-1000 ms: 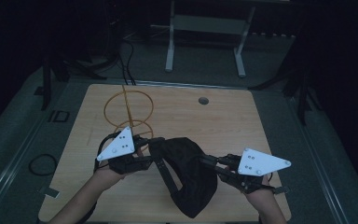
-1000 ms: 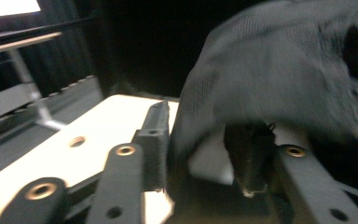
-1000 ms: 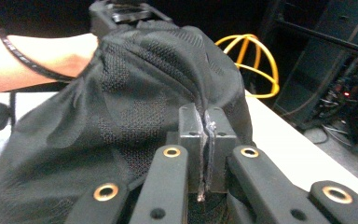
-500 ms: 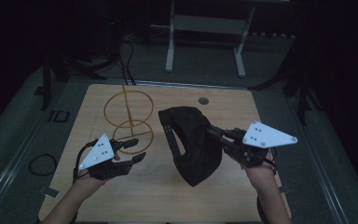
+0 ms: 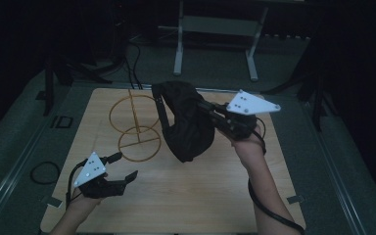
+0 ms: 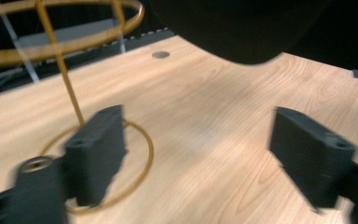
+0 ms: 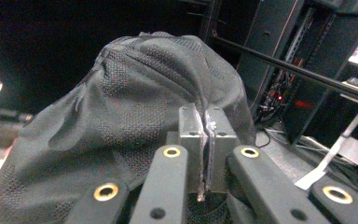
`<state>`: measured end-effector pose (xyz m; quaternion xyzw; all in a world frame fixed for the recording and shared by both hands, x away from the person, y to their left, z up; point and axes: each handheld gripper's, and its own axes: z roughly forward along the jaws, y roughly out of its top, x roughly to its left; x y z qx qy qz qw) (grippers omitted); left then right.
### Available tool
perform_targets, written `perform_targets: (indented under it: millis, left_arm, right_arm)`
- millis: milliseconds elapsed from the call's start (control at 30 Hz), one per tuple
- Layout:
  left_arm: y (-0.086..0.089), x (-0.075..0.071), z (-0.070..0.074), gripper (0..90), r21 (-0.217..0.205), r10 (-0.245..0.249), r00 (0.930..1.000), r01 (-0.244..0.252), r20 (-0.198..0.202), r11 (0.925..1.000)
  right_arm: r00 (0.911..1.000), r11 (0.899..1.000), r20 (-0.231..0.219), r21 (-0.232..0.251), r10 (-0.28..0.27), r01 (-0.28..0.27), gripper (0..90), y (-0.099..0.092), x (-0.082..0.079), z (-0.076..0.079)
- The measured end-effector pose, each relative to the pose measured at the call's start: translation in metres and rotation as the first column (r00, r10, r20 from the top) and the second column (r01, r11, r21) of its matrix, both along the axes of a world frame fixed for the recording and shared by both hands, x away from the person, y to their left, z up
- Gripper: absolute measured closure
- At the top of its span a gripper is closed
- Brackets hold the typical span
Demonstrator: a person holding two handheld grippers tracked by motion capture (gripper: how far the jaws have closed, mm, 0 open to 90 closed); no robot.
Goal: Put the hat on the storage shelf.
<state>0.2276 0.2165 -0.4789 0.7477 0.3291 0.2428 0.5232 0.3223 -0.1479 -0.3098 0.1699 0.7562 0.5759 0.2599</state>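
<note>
1. The black cloth cap [image 5: 186,122] hangs in the air above the table [image 5: 215,196], just right of the gold wire stand [image 5: 136,128], likely lifted to go over its upper ring.
2. The right gripper [image 5: 210,113] pinches a fold of the cap between fully closed jaws, carrying its weight.
3. The left gripper [image 5: 123,167] sits low near the table's front, jaws just opened wide, nothing between them.
4. The cap's opening and inside stay hidden; the left gripper view is blurred.
</note>
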Motion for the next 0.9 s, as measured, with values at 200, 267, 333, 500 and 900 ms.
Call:
perform_targets:
  millis: [200, 267, 333, 500, 900]
  left_arm:
    - [0.009, -0.008, -0.026, 2.0, -0.005, 0.11, 0.9939, -0.11, -0.006, 0.9939]
    - [0.01, -0.009, -0.034, 1.9, -0.026, 0.112, 0.9935, -0.113, -0.016, 0.9933]
    - [0.009, -0.011, -0.043, 1.9, -0.024, 0.126, 0.992, -0.127, -0.006, 0.9917]
    - [0.01, -0.014, -0.054, 2.0, -0.004, 0.132, 0.9912, -0.132, 0.017, 0.9913]
    - [0.015, -0.013, -0.058, 2.1, -0.003, 0.155, 0.9876, -0.155, 0.024, 0.9879]
  right_arm:
    - [1.0, 1.0, -0.008, -0.014, 0.001, -0.001, 87.7, 0.027, 0.019, 0.009]
    - [0.9999, 1.0, -0.015, -0.011, 0.003, -0.003, 87.7, 0.036, 0.025, 0.011]
    - [0.9997, 1.0, -0.022, -0.009, 0.007, -0.007, 87.7, 0.046, 0.031, 0.012]
    - [0.9996, 0.999, -0.025, -0.043, 0.009, -0.01, 87.6, 0.068, 0.04, 0.012]
    - [0.9932, 0.996, -0.114, -0.086, 0.022, -0.032, 87.5, 0.115, 0.069, -0.012]
